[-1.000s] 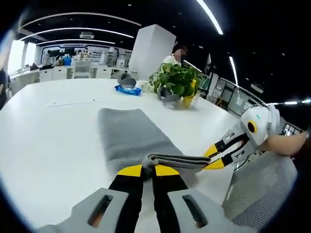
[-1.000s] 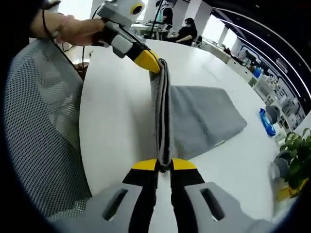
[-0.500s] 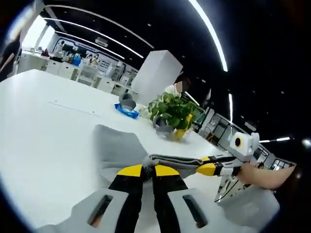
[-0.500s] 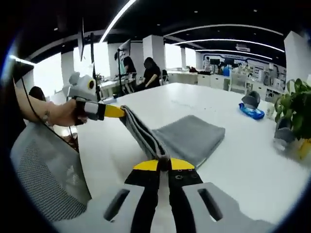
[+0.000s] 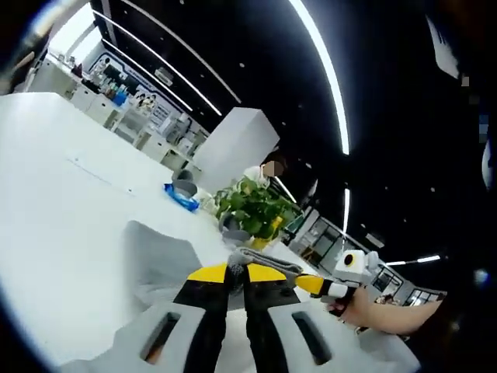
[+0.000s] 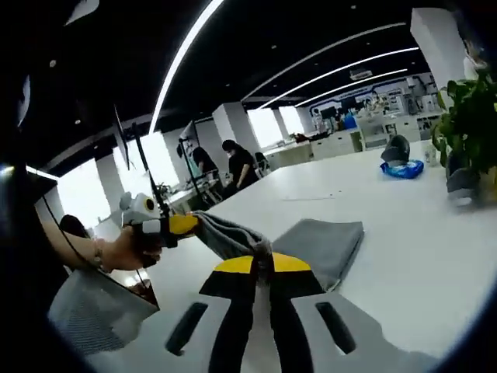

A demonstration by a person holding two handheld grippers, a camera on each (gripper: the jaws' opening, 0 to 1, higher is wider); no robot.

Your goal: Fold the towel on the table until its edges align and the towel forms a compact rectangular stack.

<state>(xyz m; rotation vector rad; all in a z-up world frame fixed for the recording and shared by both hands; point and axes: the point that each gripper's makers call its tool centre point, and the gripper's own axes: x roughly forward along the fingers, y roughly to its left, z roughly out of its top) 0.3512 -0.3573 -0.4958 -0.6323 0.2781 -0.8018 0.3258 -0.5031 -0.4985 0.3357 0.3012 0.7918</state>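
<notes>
Grey towel [image 6: 318, 242] lifted off the white bench [image 6: 419, 256] — left hand-held gripper [image 5: 237, 272] and right hand-held gripper [image 6: 262, 260] each clamp one corner.

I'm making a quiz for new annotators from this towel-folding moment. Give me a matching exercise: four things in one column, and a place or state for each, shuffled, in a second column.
Things:
1. towel
2. left hand-held gripper
3. potted plant
4. blue packet

Places or states:
A. lies on the far part of the white table, beside a grey object
B. shut on one corner of the lifted edge
C. grey, partly raised off the table
D. green leaves, stands beyond the towel

Pairs: 1-C, 2-B, 3-D, 4-A
</notes>
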